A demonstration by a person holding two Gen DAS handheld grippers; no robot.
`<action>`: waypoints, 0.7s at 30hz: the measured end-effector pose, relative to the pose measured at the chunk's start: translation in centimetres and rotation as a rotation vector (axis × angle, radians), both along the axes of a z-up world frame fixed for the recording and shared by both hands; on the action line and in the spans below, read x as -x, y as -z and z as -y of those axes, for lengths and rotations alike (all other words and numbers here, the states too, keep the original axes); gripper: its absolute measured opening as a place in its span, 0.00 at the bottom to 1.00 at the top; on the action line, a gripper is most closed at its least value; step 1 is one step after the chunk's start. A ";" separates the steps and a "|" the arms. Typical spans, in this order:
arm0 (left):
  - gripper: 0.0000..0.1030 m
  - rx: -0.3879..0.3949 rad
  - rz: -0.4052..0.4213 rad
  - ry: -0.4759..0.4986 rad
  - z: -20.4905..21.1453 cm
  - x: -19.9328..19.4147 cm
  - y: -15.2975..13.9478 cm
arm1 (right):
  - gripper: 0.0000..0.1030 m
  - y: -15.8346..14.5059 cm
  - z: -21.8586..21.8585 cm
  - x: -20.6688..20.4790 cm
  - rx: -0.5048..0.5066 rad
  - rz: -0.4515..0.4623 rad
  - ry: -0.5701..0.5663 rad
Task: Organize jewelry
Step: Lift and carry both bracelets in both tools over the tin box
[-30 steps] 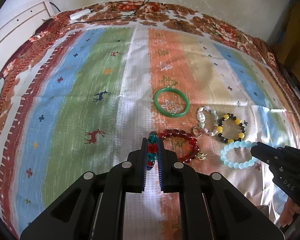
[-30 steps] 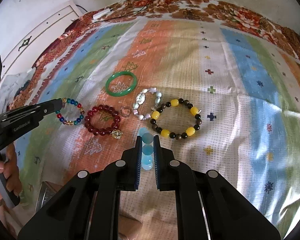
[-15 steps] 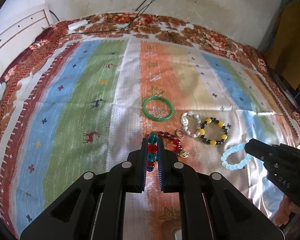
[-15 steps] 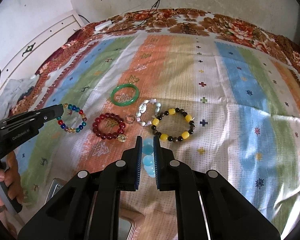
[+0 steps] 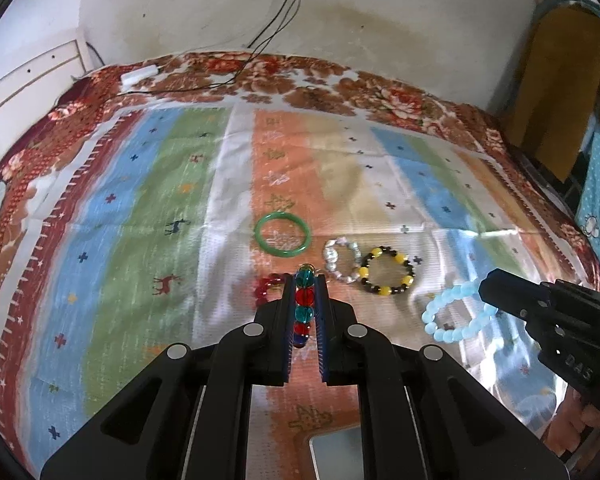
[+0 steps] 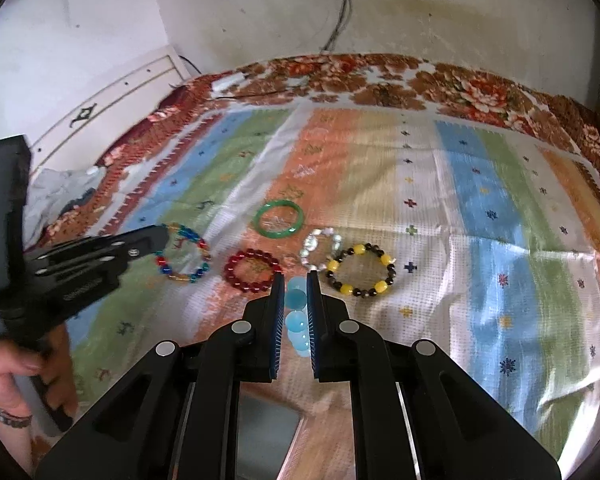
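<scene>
Left wrist view: the left hand-held gripper (image 5: 305, 296) is clamped on a multicoloured bead bracelet (image 5: 304, 308), whose teal, red and blue beads stand in a line between the two fingers above the striped bedspread (image 5: 140, 208). At 12 o'clock from the fingertips a green bangle (image 5: 283, 235) lies flat on the cloth. At 10 o'clock, partly hidden by the left finger, part of a dark red bead bracelet (image 5: 266, 286) shows. At 2 o'clock lies a white bead bracelet (image 5: 342, 260), touching a black-and-yellow bead bracelet (image 5: 388, 276) on its far side. At 3 o'clock the right hand-held gripper (image 5: 486, 292) grips a pale blue bead bracelet (image 5: 458, 314), which hangs as a ring off its tip.

Right wrist view: the right hand-held gripper (image 6: 293, 284) is closed on the pale blue bead bracelet (image 6: 296, 320), its beads stacked between the fingers. At 10 o'clock lies the dark red bead bracelet (image 6: 253, 270); at 12 o'clock, the green bangle (image 6: 278, 219); at 1 o'clock, the white bead bracelet (image 6: 320, 246), touching the black-and-yellow bead bracelet (image 6: 362, 276) at 2 o'clock. At 9 o'clock the left hand-held gripper (image 6: 160, 236), blurred, holds the multicoloured bead bracelet (image 6: 184, 254) by its near edge. The person's left hand (image 6: 16, 376) grasps that tool's handle at 8 o'clock.
</scene>
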State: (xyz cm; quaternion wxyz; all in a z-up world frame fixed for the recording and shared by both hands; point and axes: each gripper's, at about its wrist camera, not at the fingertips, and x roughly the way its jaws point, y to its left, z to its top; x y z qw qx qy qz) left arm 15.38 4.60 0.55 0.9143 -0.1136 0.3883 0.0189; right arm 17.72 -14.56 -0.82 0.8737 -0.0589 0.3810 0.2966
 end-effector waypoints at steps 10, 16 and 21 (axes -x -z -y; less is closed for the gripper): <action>0.08 -0.041 0.030 0.027 1.4 1.6 -0.7 | 0.11 -1.4 -0.2 2.5 -0.037 0.024 -0.065; 0.08 -0.038 0.051 0.049 2.0 2.5 -1.3 | 0.12 -1.9 -0.4 3.5 -0.045 0.036 -0.094; 0.09 -0.030 0.055 0.075 2.6 3.5 -1.5 | 0.12 -2.0 -0.3 4.3 -0.044 0.044 -0.099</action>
